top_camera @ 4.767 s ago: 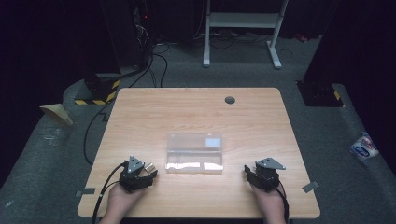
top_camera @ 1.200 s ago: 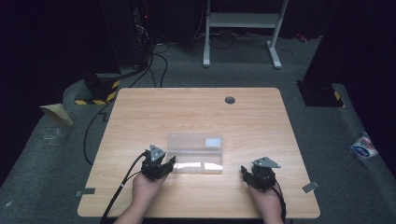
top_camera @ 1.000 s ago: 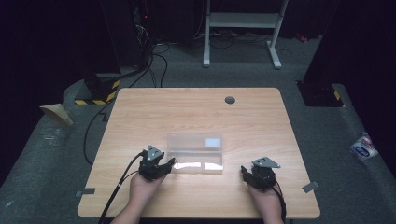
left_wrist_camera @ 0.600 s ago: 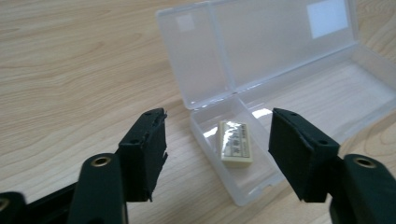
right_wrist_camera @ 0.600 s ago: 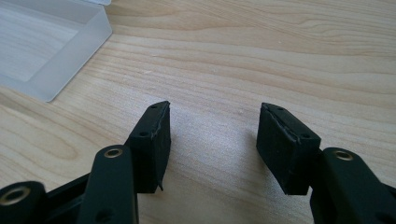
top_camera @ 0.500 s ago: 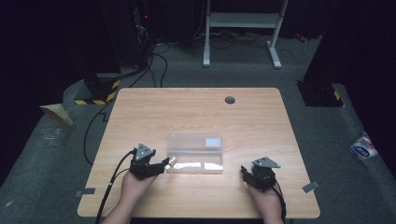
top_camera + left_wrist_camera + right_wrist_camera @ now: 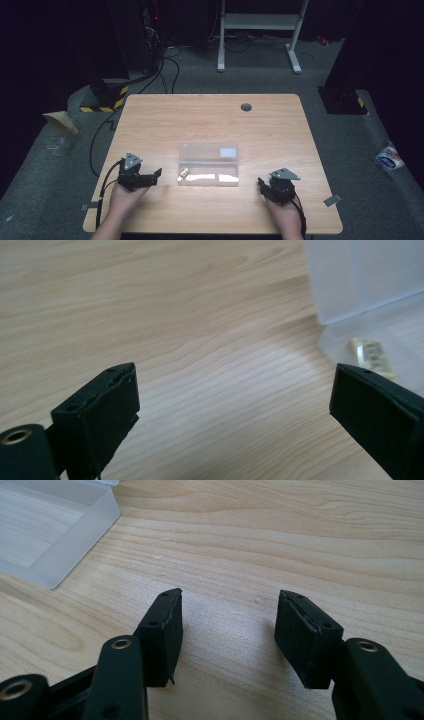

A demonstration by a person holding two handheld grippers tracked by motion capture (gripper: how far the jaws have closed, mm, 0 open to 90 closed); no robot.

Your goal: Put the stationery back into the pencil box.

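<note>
My left hand-held gripper [image 7: 150, 176] sat wide open, the clear box [image 7: 209, 164] just to its right. The box's long axis ran across the worktop [image 7: 210, 115]. My right hand-held gripper [image 7: 264, 186], also open, lay farther off.

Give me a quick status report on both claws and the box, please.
Left claw open, empty, just left of the clear plastic box. Right claw open, empty, resting right of it. Small brass piece at the box's left end. Nothing in the way.

A light wooden table [image 7: 210, 120] is standing on grey carpet [image 7: 350, 150]; a white metal stand [image 7: 260, 22] is sitting at upper centre, black cables [image 7: 167, 65] trailing upper left.
</note>
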